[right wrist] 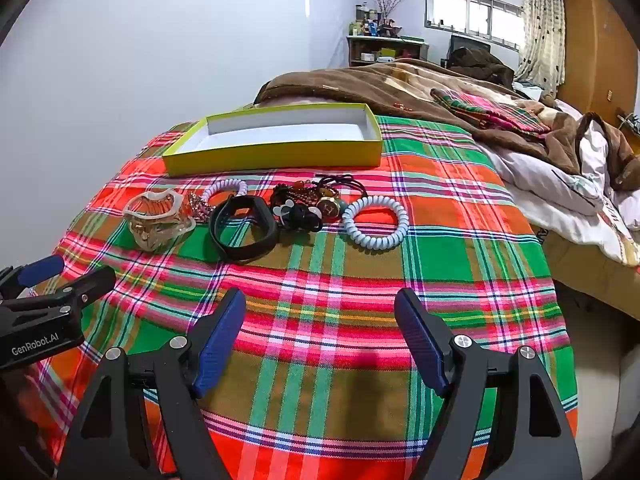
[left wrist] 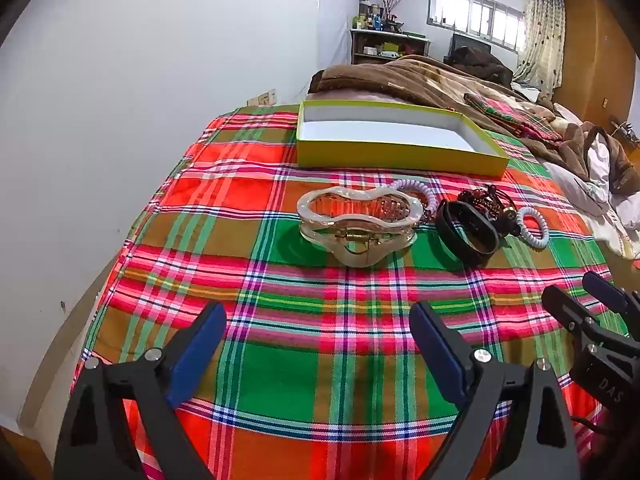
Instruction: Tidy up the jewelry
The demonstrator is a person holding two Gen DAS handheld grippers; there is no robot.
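On the plaid cloth lie a clear hair claw clip (left wrist: 358,226) (right wrist: 158,218), a black wristband (left wrist: 466,230) (right wrist: 244,230), a pile of dark beads and hair ties (right wrist: 308,202) (left wrist: 486,202), a pale blue spiral hair tie (right wrist: 376,222) (left wrist: 532,226) and a pink spiral tie (right wrist: 224,190). Behind them stands an empty yellow-green box (left wrist: 396,158) (right wrist: 276,152). My left gripper (left wrist: 316,344) is open and empty, short of the clip. My right gripper (right wrist: 320,330) is open and empty, short of the wristband.
The plaid cloth (right wrist: 360,280) covers a bed; its edge drops off at the left and right. A brown blanket (right wrist: 400,84) and white bedding (right wrist: 560,192) lie behind and to the right. A shelf (right wrist: 384,50) stands by the far wall.
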